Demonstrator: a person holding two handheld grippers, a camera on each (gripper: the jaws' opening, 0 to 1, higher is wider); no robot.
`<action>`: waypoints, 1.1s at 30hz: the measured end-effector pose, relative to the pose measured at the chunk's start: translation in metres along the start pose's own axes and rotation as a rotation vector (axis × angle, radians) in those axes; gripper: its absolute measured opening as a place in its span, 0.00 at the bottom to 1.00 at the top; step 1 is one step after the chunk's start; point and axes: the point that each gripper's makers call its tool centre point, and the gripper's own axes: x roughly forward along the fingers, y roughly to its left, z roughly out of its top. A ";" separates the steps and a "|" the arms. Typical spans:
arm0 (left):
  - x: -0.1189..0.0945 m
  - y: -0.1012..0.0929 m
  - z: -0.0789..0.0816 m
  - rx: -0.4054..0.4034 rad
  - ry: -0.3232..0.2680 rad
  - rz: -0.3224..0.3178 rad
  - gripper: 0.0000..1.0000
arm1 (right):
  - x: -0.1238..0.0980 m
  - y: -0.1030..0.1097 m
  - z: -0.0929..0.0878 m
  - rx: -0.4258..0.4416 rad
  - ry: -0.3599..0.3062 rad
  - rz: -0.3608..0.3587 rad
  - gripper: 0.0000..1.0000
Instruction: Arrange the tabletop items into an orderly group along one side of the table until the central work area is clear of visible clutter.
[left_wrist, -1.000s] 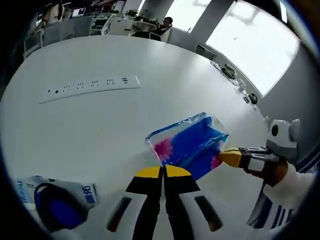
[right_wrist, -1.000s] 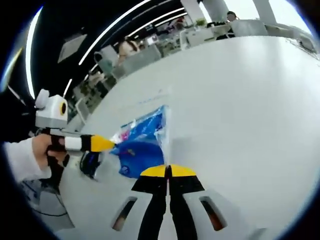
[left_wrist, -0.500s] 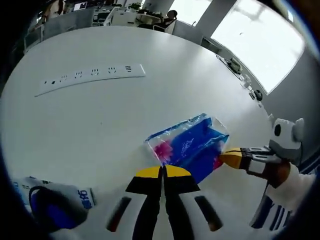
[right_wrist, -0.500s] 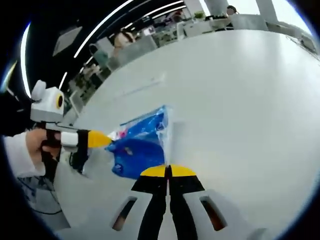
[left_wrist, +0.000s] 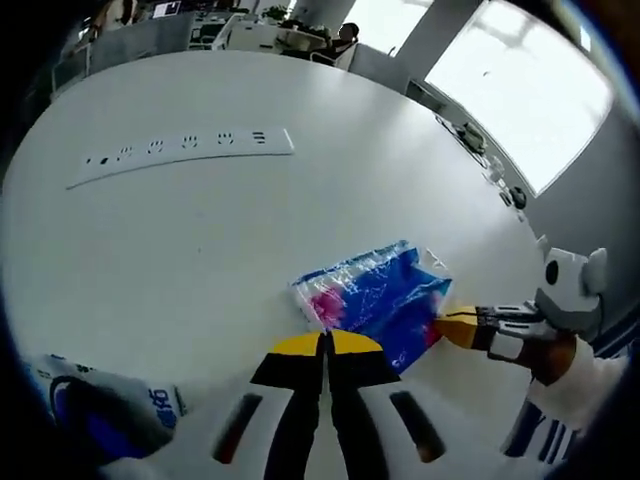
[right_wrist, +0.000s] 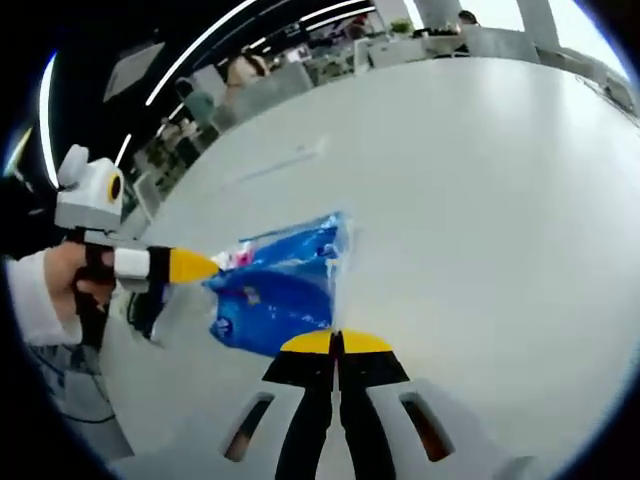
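A blue plastic packet (left_wrist: 377, 299) with a pink patch lies low over the white table (left_wrist: 200, 240). My left gripper (left_wrist: 325, 343) is shut, and its yellow tips meet the packet's pink corner. The right gripper (left_wrist: 452, 327) reaches in from the right, held by a hand, with its tip at the packet's other corner. In the right gripper view the same packet (right_wrist: 280, 290) spreads just ahead of my shut right gripper (right_wrist: 338, 343), whose tips meet its near edge. The left gripper (right_wrist: 195, 266) touches the packet's left end there.
A long white power strip (left_wrist: 180, 158) lies farther out on the table. A white and blue pack (left_wrist: 100, 412) with a dark blue round thing sits at the near left. Small items (left_wrist: 470, 145) line the far right edge. Desks and people fill the room behind.
The packet stood tilted up between the two grippers and now lies flatter and lower over the table. Both grippers stay shut at its ends.
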 end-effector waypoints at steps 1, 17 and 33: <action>0.000 0.000 0.000 0.001 -0.003 0.002 0.00 | 0.000 0.000 0.000 0.001 -0.001 0.000 0.00; -0.003 -0.008 0.009 0.002 -0.056 -0.010 0.16 | 0.004 0.006 0.002 -0.103 -0.018 0.011 0.03; -0.028 -0.027 0.007 0.022 -0.082 -0.061 0.32 | 0.000 0.025 0.007 -0.190 -0.042 0.069 0.32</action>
